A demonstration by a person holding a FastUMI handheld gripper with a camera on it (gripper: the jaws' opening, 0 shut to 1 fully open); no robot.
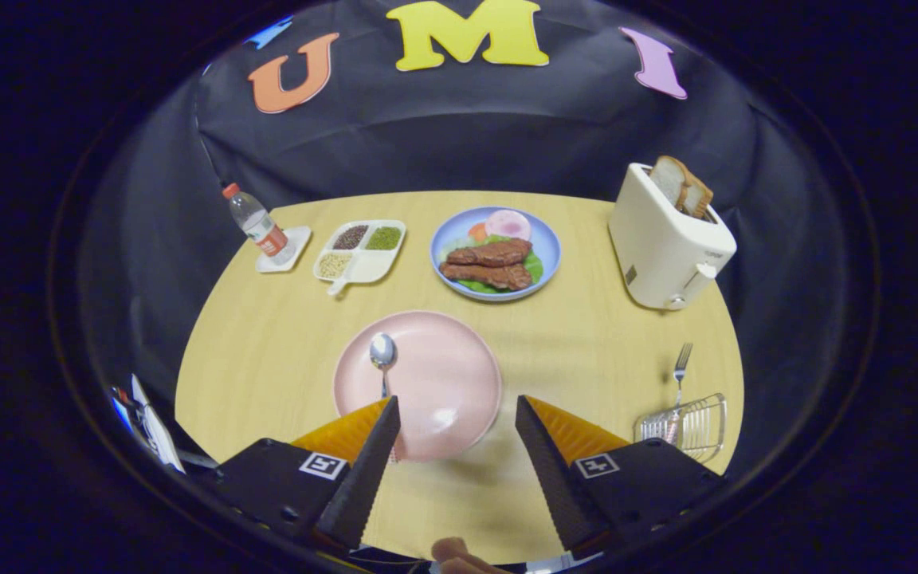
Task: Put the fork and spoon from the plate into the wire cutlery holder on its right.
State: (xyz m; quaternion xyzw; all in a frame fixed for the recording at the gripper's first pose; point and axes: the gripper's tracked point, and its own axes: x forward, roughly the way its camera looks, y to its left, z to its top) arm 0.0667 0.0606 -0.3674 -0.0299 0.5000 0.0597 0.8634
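My gripper [457, 414] hangs above the near part of the wooden table [268, 351] with its fingers spread wide and nothing between them. The pink plate [443, 375] lies just ahead, its near rim sitting in the gap between my fingertips. The spoon [382, 360] rests on the left part of that plate, bowl pointing away from me and handle running back toward my left finger [367, 470], whose tip covers the handle's end. The fork [680, 375] is off the plate: it stands tines-up in the wire cutlery holder [686, 426], which sits to the right of the plate, near the table edge and beyond my right finger.

Farther across the table I see a blue plate of meat and greens [496, 253], a white divided tray of beans and grains [361, 251], and a water bottle [256, 222] standing on a white coaster [288, 247]. A white toaster [662, 243] with bread slices [682, 187] poking out stands at the far right.
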